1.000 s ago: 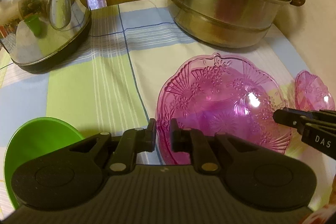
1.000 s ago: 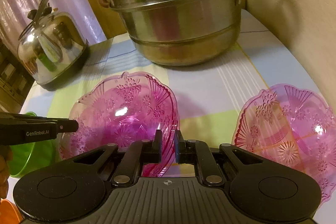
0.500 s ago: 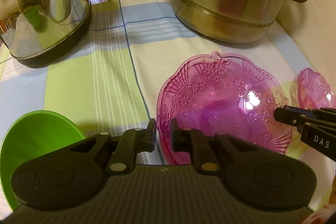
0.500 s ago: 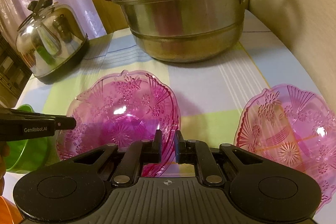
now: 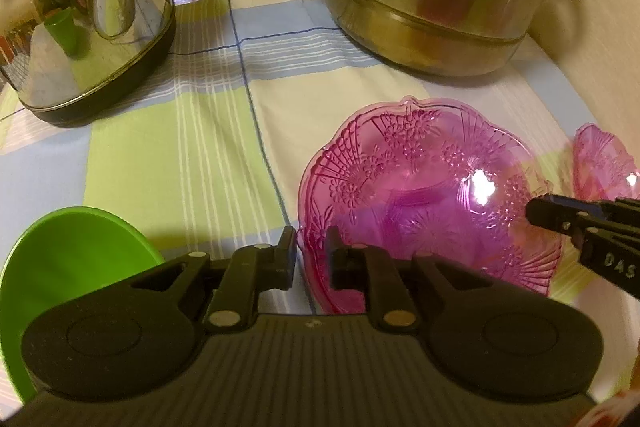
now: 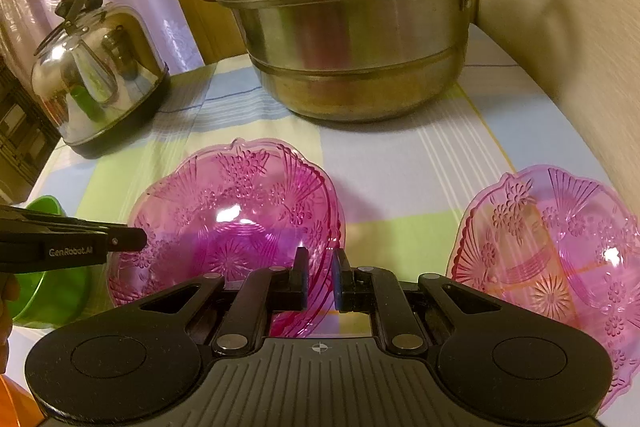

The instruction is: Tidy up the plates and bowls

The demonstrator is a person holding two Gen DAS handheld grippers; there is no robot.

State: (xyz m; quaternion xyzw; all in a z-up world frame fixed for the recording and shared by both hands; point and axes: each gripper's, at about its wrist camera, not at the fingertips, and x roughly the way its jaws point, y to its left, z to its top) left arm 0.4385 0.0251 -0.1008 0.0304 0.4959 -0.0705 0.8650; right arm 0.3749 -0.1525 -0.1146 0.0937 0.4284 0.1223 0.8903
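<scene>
shiny steel kettle (image 5: 80, 15) far left on checked cloth (image 5: 168, 163). green plastic bowl (image 5: 68, 267) at near left edge. left gripper (image 5: 310, 261) – jaws nearly closed, pinching left rim of pink patterned glass bowl (image 5: 424, 187). right gripper (image 6: 320, 277) – jaws closed down on same bowl's right rim. stacked steel steamer pot (image 6: 352, 19) behind. second pink glass bowl (image 6: 552, 251) at far right, apart from first.
</scene>
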